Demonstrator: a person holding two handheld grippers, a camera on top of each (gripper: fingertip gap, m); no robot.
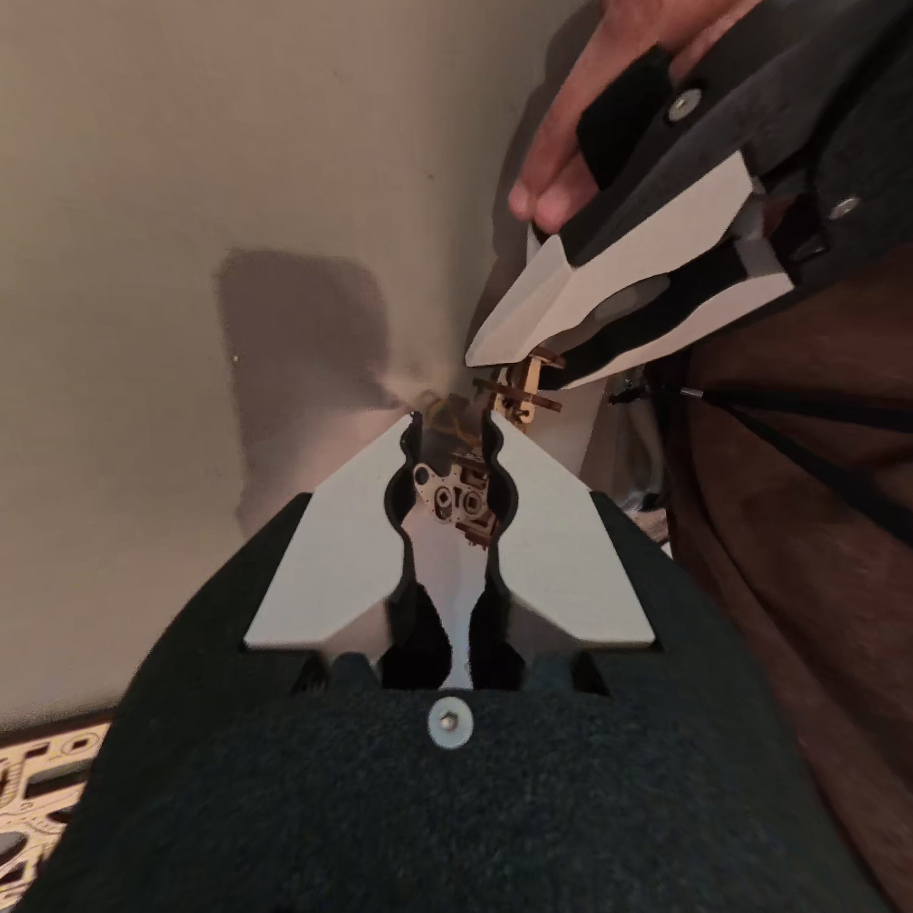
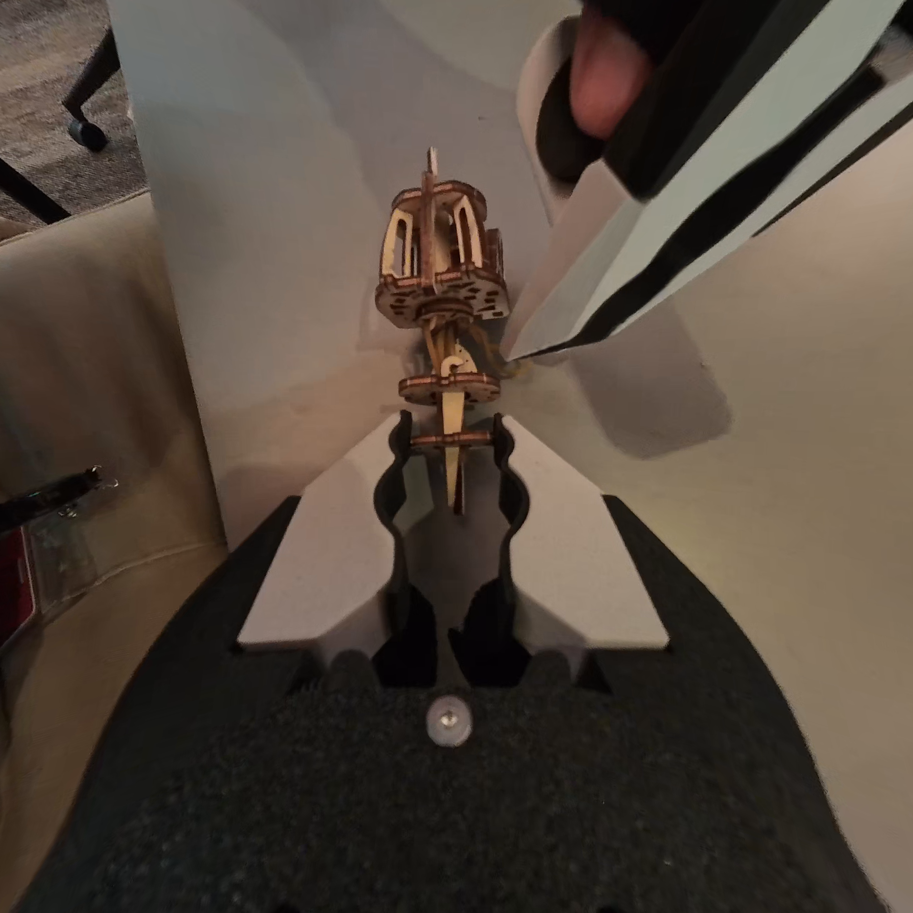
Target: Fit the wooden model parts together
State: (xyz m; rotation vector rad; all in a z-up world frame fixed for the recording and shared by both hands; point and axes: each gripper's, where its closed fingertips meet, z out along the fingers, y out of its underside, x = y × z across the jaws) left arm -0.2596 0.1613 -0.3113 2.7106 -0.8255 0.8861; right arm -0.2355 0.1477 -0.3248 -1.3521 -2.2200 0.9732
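White tabletop [image 2: 276,148] beneath: my right gripper [image 2: 452,435] is clamped on the small disc of the wooden model [image 2: 439,276], held aloft. My left gripper [image 2: 514,363], nearly closed, pinches its yellowish cords [image 2: 486,346]. I would steady the right and draw gently.

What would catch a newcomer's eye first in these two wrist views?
First, the small wooden model, a cage-like body on a slim stem, held upright against the pale table in the middle of the right wrist view. The right tongs grip a small disc on its stem. The left tongs come in from the upper right, shut on yellowish strands beside the stem, with a person's fingertip visible on the handle.
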